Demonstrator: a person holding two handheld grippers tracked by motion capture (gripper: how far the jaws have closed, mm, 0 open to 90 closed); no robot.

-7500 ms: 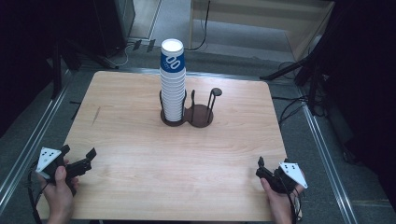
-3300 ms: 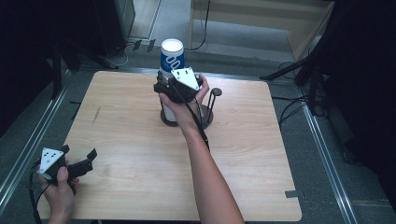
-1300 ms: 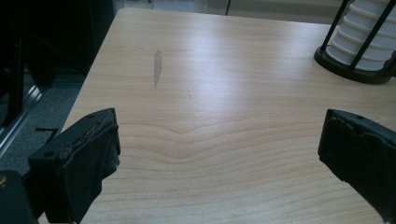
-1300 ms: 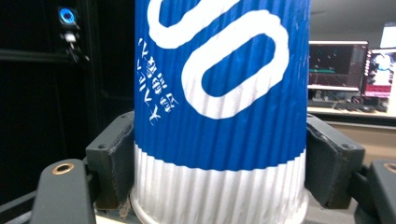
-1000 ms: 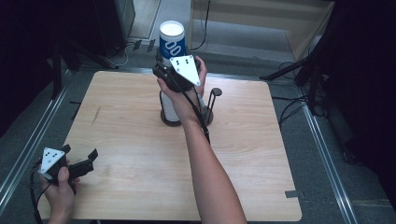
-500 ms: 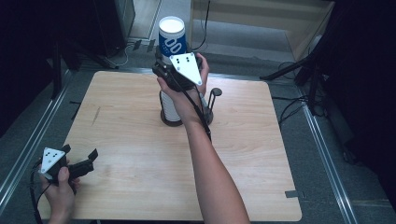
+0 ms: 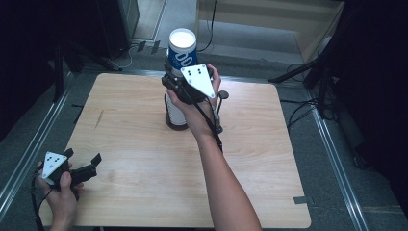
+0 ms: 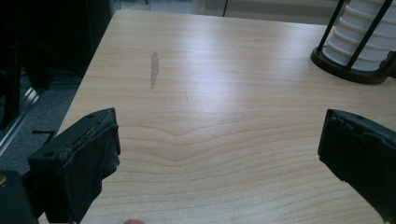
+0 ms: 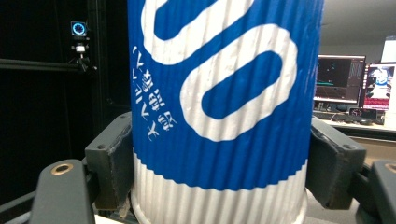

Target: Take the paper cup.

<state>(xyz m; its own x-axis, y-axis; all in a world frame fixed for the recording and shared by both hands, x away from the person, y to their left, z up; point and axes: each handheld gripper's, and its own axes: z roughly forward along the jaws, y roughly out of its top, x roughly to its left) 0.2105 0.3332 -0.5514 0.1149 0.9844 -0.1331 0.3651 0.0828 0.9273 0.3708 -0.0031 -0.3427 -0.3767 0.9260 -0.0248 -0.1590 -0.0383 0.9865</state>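
Note:
A blue-and-white ribbed paper cup (image 7: 182, 50) is held above the white cup stack (image 7: 175, 113), which stands in a black wire holder (image 7: 219, 127) at the table's far middle. My right gripper (image 7: 173, 79) is shut on the cup's lower part. In the right gripper view the two pads press the cup (image 9: 224, 93) from both sides, so the right gripper (image 9: 219, 172) grips it near its base. My left gripper (image 7: 84, 156) rests at the near left of the table, open. In the left gripper view its jaws stand wide over bare wood, left gripper (image 8: 219, 154).
The wooden table (image 7: 144, 192) has a small scuff mark (image 8: 154, 70) at its left. The holder's base and stack (image 8: 355, 60) lie far right of the left gripper. Dark floor, metal rails and cables surround the table.
The right gripper went from the near right edge to the stack and took hold of the top cup. Over the last second it has shifted slightly right and nearer with the cup. The left gripper stayed put.

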